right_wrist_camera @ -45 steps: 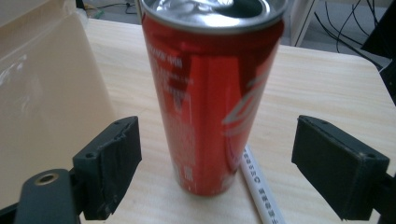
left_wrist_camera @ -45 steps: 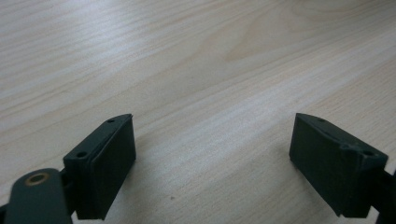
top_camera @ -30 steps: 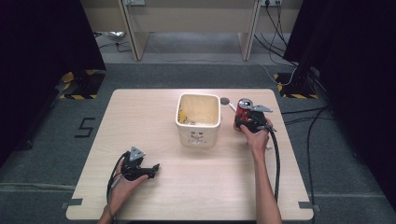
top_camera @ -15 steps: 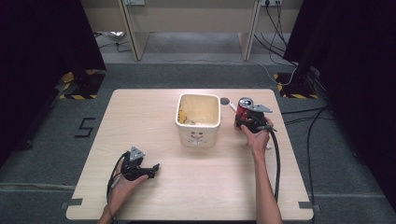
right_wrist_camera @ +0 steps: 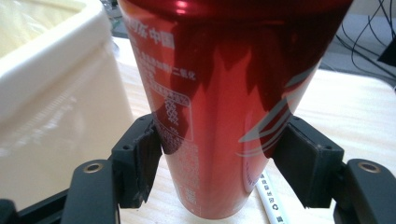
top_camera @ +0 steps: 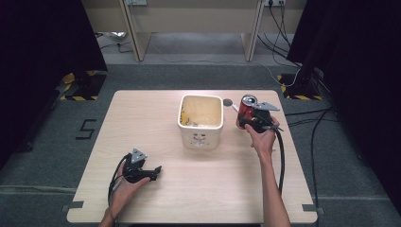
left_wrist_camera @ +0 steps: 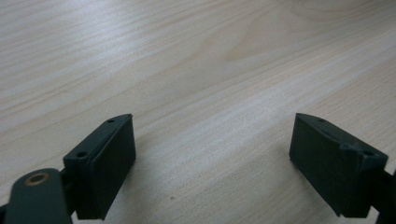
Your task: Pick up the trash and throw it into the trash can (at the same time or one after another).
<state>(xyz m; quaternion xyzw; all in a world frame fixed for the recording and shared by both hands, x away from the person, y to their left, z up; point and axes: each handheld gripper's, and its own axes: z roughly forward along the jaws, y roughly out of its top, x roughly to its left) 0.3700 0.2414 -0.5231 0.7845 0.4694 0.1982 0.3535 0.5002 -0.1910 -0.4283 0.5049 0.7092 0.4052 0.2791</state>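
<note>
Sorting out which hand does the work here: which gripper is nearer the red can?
The right. The right gripper has its jaws closed on the red can, beside the cream bin. The left gripper rests open at the table's near left, far from it.

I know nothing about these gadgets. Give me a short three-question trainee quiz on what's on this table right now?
1. True or false: the right gripper is closed on the red can.
2. What lies between the left gripper's jaws? A) a pen B) nothing, just bare table C) the can
3. Which side of the cream bin is the can on in the high view?

Key: 1 true. 2 B. 3 the right side, close beside it.
</note>
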